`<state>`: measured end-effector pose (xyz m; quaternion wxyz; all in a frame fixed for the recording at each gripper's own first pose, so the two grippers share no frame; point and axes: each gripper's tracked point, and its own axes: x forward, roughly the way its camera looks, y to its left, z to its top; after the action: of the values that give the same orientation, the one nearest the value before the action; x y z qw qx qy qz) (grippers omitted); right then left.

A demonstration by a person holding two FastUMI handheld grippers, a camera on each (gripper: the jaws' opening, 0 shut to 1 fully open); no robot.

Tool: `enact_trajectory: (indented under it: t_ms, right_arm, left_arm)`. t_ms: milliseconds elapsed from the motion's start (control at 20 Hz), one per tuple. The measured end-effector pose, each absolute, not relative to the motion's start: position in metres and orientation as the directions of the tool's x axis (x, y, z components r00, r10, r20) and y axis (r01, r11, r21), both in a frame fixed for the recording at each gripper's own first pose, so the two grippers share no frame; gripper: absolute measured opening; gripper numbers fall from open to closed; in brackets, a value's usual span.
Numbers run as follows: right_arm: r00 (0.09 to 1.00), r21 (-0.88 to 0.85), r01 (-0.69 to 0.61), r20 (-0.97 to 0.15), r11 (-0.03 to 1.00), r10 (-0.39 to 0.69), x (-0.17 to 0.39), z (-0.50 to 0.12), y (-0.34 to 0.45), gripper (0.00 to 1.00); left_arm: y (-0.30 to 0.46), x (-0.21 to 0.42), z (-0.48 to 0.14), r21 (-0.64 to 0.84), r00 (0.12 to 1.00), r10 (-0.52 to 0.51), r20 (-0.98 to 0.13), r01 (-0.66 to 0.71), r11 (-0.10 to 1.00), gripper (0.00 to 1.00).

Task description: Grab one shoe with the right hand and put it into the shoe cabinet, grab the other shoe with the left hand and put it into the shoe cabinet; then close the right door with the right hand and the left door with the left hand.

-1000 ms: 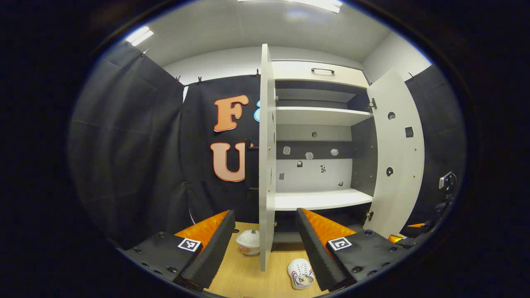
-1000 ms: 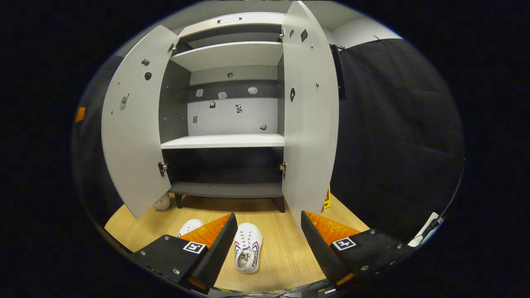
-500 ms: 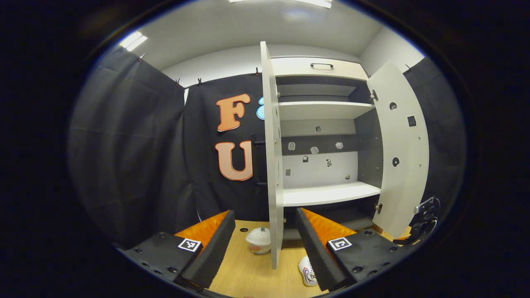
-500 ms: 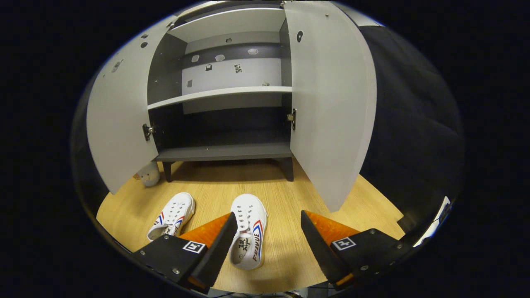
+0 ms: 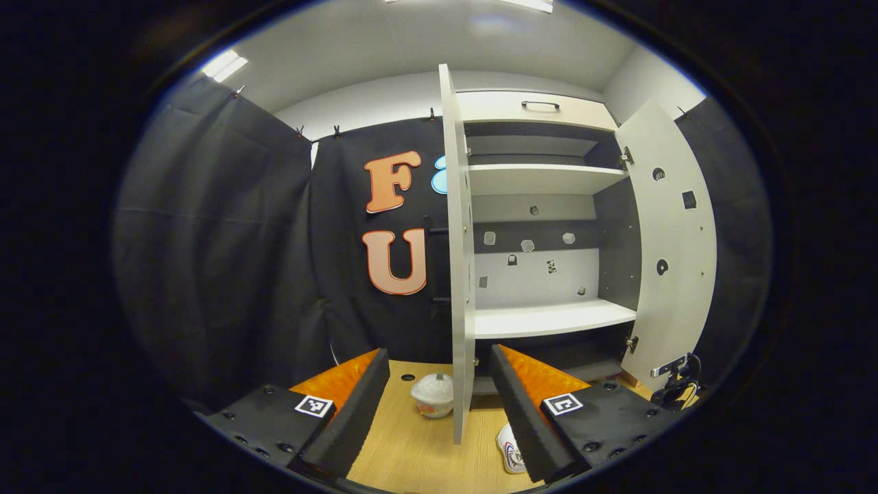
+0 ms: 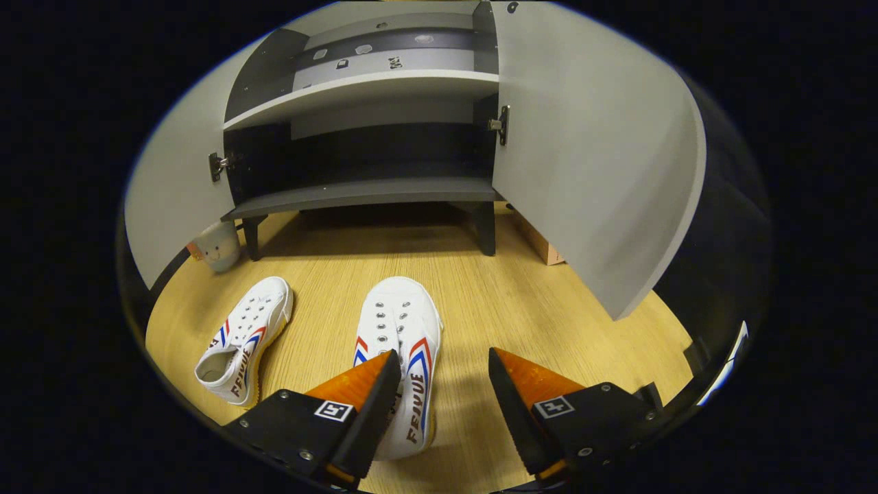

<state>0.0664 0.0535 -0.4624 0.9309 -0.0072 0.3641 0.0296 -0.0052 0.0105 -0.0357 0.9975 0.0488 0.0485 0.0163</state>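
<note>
Two white canvas shoes with red and blue stripes lie on the wooden floor in the right gripper view. The right shoe (image 6: 401, 343) lies just ahead of my open right gripper (image 6: 442, 374), partly under its left finger. The left shoe (image 6: 243, 339) lies farther left. Behind them stands the shoe cabinet (image 6: 363, 195) with both doors swung open. In the left gripper view my left gripper (image 5: 439, 374) is open and held level, facing the edge of the left door (image 5: 461, 274). A sliver of one shoe (image 5: 509, 449) peeks out by its right finger. The right door (image 5: 675, 254) stands open.
A small white cup-like pot (image 5: 432, 396) sits on the floor by the left door, seen as the pot (image 6: 216, 245) near the cabinet leg. A brown box (image 6: 542, 243) rests behind the right door (image 6: 590, 158). The other gripper's hardware (image 5: 675, 384) shows at lower right.
My right gripper has dropped and tilted down toward the floor, so the shoes now loom larger and the right shoe sits at its fingers. The left gripper view has drifted slightly.
</note>
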Motion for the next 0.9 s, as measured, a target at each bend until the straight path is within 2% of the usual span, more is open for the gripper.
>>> enact_trajectory:
  t_ms: [250,300,350,450,550,650,700,750,900]
  right_arm:
    - [0.683,0.019,-0.064,-0.728,0.998,0.058,0.065,-0.488,0.059,0.67]
    - [0.678,0.028,-0.057,-0.732,0.998,0.06,0.066,-0.491,0.06,0.57]
    - [0.671,0.039,-0.052,-0.739,0.998,0.064,0.067,-0.494,0.061,0.58]
    - [0.659,0.06,-0.041,-0.749,0.997,0.072,0.068,-0.498,0.064,0.46]
    - [0.649,0.08,-0.038,-0.756,0.996,0.085,0.068,-0.499,0.068,0.44]
    - [0.644,0.091,-0.033,-0.76,0.995,0.091,0.067,-0.5,0.071,0.36]
    - [0.645,0.087,-0.027,-0.759,0.996,0.084,0.068,-0.5,0.07,0.29]
    - [0.643,0.08,-0.02,-0.762,0.997,0.075,0.068,-0.5,0.068,0.27]
    - [0.643,0.083,0.024,-0.764,0.996,0.049,0.072,-0.492,0.062,0.05]
  left_arm:
    - [0.015,-0.006,-0.045,0.085,0.991,0.053,-0.124,-0.043,0.995,0.95]
    - [0.016,-0.006,-0.046,0.085,0.99,0.055,-0.127,-0.044,0.995,0.95]
    - [0.017,-0.006,-0.046,0.087,0.99,0.056,-0.129,-0.045,0.995,0.95]
    - [0.018,-0.007,-0.048,0.091,0.989,0.059,-0.132,-0.047,0.995,0.94]
    - [0.018,-0.007,-0.051,0.09,0.989,0.058,-0.138,-0.046,0.995,0.94]
    - [0.017,-0.007,-0.053,0.084,0.988,0.053,-0.145,-0.042,0.996,0.94]
    - [0.017,-0.008,-0.056,0.079,0.987,0.051,-0.15,-0.04,0.996,0.94]
    - [0.017,-0.007,-0.057,0.074,0.987,0.048,-0.153,-0.037,0.997,0.95]
    - [0.019,-0.009,-0.055,0.078,0.987,0.05,-0.151,-0.038,0.996,0.95]
